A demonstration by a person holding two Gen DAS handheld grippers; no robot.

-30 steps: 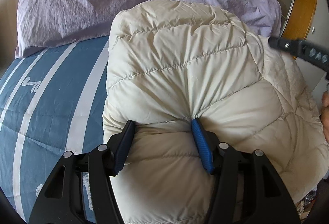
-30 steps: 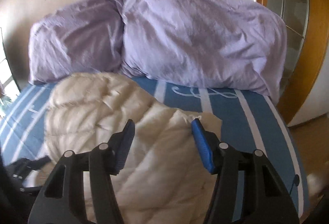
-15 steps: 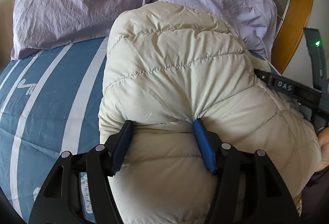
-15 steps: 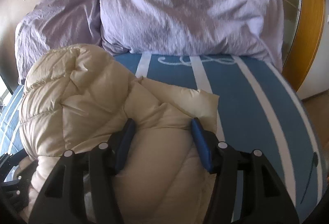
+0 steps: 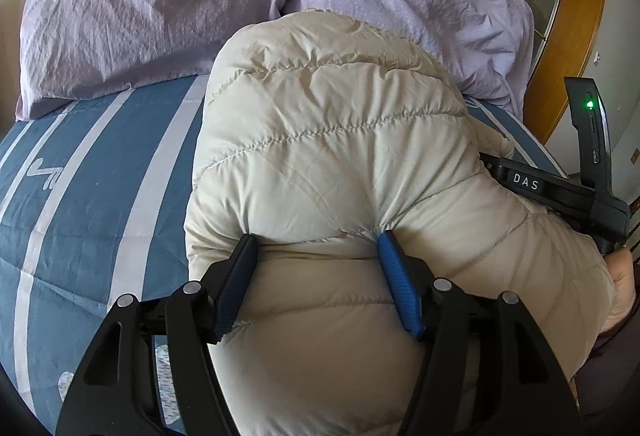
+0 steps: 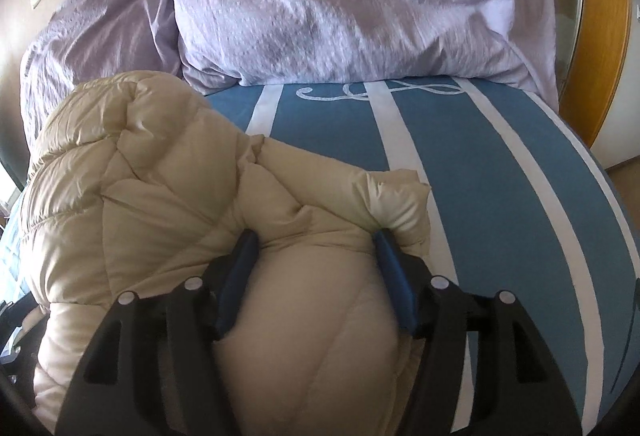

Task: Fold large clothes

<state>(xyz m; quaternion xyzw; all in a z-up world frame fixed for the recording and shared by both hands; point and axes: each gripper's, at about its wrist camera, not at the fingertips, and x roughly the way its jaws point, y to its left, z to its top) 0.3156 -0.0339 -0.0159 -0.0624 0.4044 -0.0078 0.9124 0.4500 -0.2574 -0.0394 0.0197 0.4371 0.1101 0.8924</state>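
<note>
Left wrist view shows the left gripper (image 5: 316,246) about half open, its blue pads (image 5: 400,292) pressed into a thick bulge of the cream puffer jacket (image 5: 332,140), which mounds ahead of it on the striped bedcover (image 5: 88,204) (lilac pillows (image 5: 152,8) beyond). Right gripper (image 6: 314,246) likewise pinches jacket padding, its jaws opening, cover to its right.

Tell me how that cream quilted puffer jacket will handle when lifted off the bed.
The cream quilted puffer jacket bulges between the left tongs, so it is likely soft and springy. Its glossy shell may slip. It looks light for its bulk.
</note>
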